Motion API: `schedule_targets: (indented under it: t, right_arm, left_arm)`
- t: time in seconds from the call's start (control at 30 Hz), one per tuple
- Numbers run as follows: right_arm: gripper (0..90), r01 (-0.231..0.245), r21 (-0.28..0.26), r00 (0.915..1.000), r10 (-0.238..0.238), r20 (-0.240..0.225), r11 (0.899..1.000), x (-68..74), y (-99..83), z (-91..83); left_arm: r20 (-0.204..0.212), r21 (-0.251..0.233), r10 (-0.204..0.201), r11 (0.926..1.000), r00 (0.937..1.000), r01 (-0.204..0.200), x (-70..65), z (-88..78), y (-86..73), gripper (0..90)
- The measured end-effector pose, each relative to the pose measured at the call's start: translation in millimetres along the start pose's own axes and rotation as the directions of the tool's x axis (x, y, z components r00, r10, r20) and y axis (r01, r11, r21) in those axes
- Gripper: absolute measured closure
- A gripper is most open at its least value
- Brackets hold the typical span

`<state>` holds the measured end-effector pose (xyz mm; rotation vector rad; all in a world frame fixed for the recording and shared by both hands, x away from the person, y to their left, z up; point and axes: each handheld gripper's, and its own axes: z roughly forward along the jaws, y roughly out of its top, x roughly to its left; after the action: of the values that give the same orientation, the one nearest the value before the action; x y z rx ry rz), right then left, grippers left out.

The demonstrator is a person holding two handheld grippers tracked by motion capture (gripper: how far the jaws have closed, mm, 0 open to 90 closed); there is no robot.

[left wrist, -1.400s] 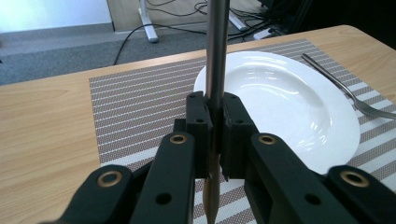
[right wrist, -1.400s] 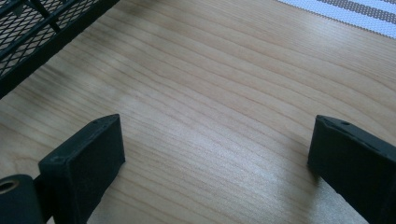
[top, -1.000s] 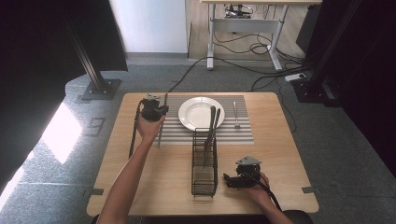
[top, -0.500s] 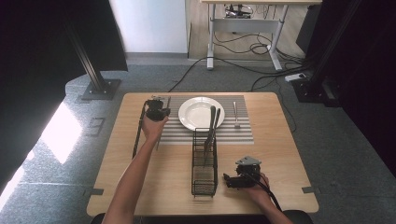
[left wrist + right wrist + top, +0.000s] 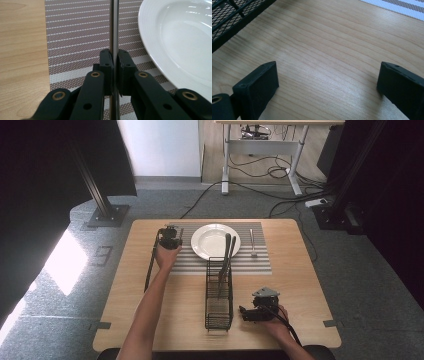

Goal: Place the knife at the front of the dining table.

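My left gripper (image 5: 114, 56) is shut on a thin metal utensil handle (image 5: 113, 25) that runs straight up between its jaws. It sits low over the striped placemat (image 5: 75, 37), just left of the white plate (image 5: 180, 37). From above, the left gripper (image 5: 169, 236) is at the placemat's left end beside the plate (image 5: 215, 241). My right gripper (image 5: 327, 77) is open over bare wood with nothing between its jaws. In the high view the right gripper (image 5: 246, 313) rests near the table's front, just right of the black wire rack (image 5: 219, 295).
The rack holds two dark-handled utensils (image 5: 227, 252) that lean toward the plate. A small metal utensil (image 5: 253, 242) lies on the placemat (image 5: 260, 262) right of the plate. A corner of the rack (image 5: 234, 15) is in the right gripper view. Cables trail from both grippers.
My left gripper has shifted slightly right, toward the plate, still holding the utensil. The right gripper has not moved.
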<state>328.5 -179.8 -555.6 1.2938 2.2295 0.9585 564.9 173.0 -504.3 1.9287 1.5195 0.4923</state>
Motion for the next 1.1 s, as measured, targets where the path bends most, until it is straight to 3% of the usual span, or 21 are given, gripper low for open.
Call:
schedule_targets:
  t: [0.5,0.93,1.1]
  right_arm:
    - [3.7,0.000,0.000,1.0000,0.000,0.002,1.000,0.2,0.0,-0.1]
    - [5.1,0.005,-0.005,1.0000,-0.005,-0.005,1.000,0.9,-0.5,-0.7]
    - [5.0,0.005,-0.005,1.0000,-0.005,-0.003,1.000,1.1,-0.5,-0.7]
  left_arm:
    - [-0.007,0.027,-0.030,0.9992,0.9995,0.030,16.5,12.3,1.7,83.7]
    - [-0.035,0.081,-0.021,0.9964,0.9992,0.024,14.7,27.3,-4.0,83.5]
    - [-0.042,0.074,-0.007,0.9972,0.9991,0.010,12.9,28.4,-5.5,83.3]
